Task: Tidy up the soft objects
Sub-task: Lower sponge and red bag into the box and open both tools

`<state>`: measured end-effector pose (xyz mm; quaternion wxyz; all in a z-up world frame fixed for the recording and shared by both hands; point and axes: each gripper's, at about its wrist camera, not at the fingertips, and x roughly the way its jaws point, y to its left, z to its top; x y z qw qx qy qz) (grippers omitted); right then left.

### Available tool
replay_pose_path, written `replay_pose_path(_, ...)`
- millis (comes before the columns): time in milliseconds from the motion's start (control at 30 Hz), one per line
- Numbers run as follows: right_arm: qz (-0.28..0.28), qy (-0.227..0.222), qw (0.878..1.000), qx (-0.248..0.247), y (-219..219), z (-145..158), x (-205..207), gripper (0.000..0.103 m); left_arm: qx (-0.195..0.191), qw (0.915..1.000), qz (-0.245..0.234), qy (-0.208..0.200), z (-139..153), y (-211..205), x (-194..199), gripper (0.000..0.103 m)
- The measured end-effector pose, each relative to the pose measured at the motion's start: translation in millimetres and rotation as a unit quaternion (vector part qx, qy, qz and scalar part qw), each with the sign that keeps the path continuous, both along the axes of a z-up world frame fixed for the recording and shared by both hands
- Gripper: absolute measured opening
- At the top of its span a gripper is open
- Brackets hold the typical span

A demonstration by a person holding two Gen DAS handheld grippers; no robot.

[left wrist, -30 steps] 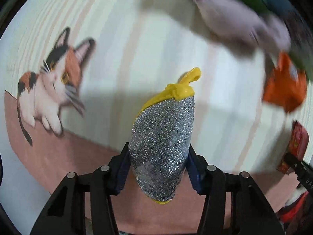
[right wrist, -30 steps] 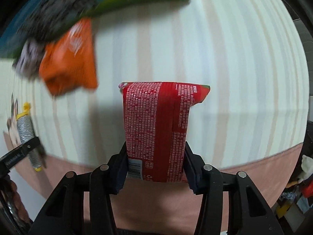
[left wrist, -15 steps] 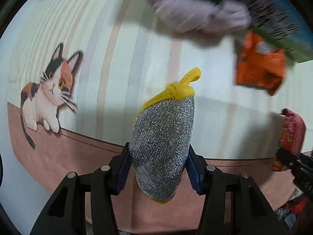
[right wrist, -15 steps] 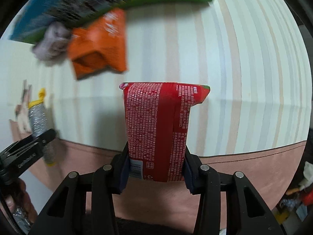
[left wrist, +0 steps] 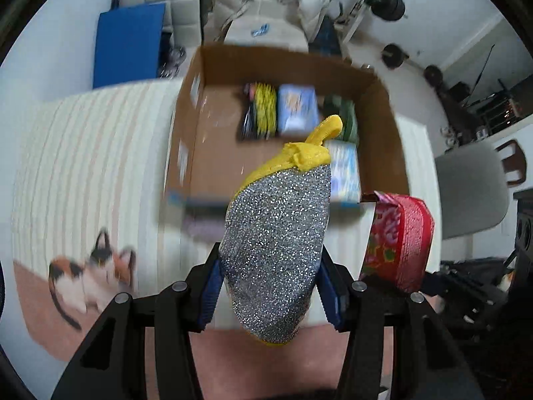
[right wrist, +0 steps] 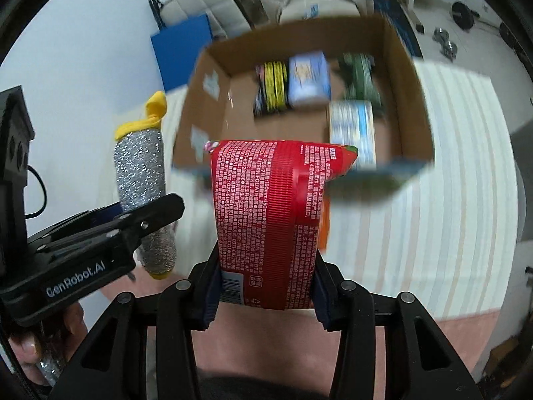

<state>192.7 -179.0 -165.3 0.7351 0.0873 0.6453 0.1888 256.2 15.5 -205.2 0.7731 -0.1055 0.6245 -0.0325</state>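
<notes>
Left wrist view: left gripper (left wrist: 271, 286) clamped on a silver glitter sponge (left wrist: 276, 253) with yellow trim, both pads pressed into its sides, sponge upright, yellow loop on top. Behind it, an open cardboard box (left wrist: 186, 113) on a striped mat (left wrist: 83, 153) with a cat print (left wrist: 90, 273). Inside the box: a yellow-black item (left wrist: 263, 110), a blue pack (left wrist: 296, 110), a green item (left wrist: 346, 113) and a light-blue pack (left wrist: 346, 170), all blurred. Red pack (left wrist: 399, 240) just right of the sponge.

Right wrist view: right gripper (right wrist: 266, 286) clamped on the red pack (right wrist: 269, 220), held upright, printed back facing the camera. Sponge (right wrist: 140, 170) to its left in the left gripper (right wrist: 146, 216). Box (right wrist: 409, 100) beyond both. Something orange (right wrist: 323, 230) shows behind the pack; can't identify it.
</notes>
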Motion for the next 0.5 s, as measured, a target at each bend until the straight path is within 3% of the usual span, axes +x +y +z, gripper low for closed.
replay_pose_path(133, -0.012, 0.005, 1.0, -0.001, 8.2, -13.0, 53.6, 0.048, -0.026, 0.9989, 0.016, 0.034, -13.5, 24.0, 63.6, 0.049)
replay_pose_path(267, -0.015, 0.04, 0.999, -0.01, 21.4, -46.6, 108.7, 0.048, -0.039, 0.9944, 0.021, 0.096, -55.6, 34.5, 119.2, 0.049)
replay_pose_path(500, -0.005, 0.086, 0.996, -0.037, 35.0, -96.9, 146.1, 0.048, -0.045, 0.9805, -0.005, 0.191, -124.0, 24.7, 161.7, 0.049)
